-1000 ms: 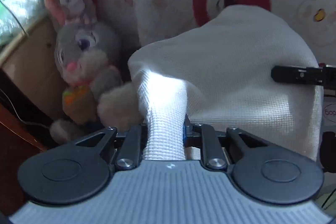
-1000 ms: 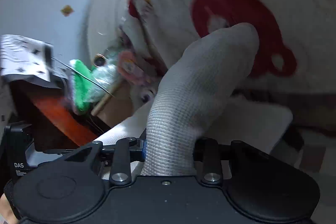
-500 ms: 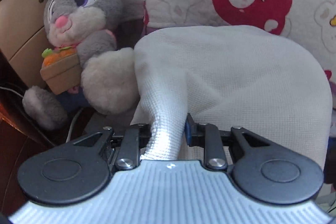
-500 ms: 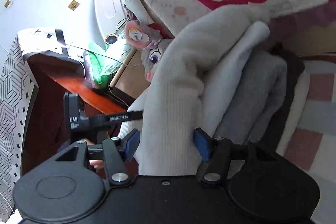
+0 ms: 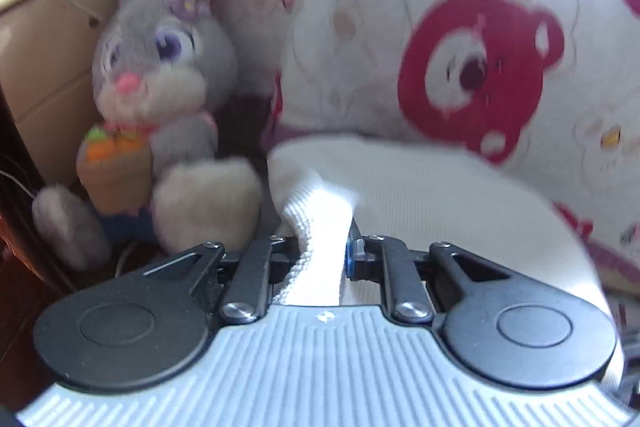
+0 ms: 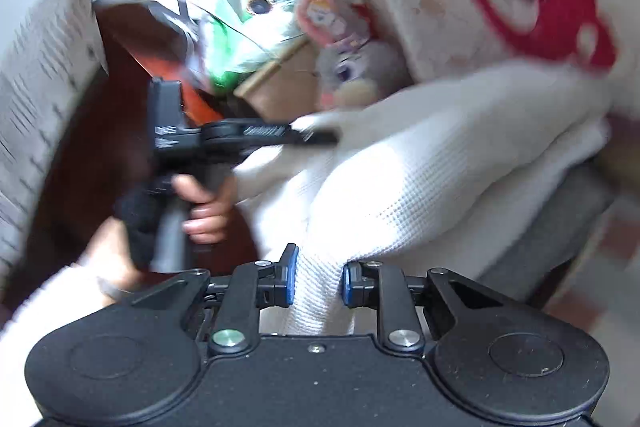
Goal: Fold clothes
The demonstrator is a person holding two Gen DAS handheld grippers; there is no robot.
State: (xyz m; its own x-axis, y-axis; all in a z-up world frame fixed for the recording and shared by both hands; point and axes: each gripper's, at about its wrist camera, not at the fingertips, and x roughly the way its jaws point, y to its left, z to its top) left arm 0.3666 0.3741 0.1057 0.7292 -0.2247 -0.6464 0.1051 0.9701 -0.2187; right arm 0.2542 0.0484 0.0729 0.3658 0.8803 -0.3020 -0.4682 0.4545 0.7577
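1. White waffle-knit garment (image 5: 420,187): task item. It fills the lower centre of the left wrist view and runs from 6 o'clock up to 2 o'clock in the right wrist view (image 6: 420,179), draped over a pile of folded grey cloth (image 6: 560,227) at 4 o'clock.
2. Left gripper (image 5: 323,247): fingers narrow, clamped on a bunched fold of the garment, with a blue pad showing on the right side. The jaws have just been closing, cloth between them. Seen from the side in the right wrist view (image 6: 316,137), at 10 o'clock of centre, its tip against the garment's edge.
3. Left hand (image 6: 200,203): bare fingers wrapped around the black handle; pale sleeve at 8 o'clock.
4. Right gripper (image 6: 318,281): fingers narrow, blue pads pressing a fold of the garment from both sides. The jaws have just been closing on the cloth.
5. Writing: white lettering on the left gripper's black body in the right wrist view, too blurred to read.
6. Grey plush rabbit (image 5: 160,67): at 10 o'clock in the left wrist view, upright, pink nose, purple eyes, holding a basket of orange carrots; just beside the garment.
7. Cream quilt with red bear print (image 5: 480,67): behind the garment, at 1 o'clock.
8. Green plastic wrap (image 6: 236,47): at 11 o'clock in the right wrist view, blurred.
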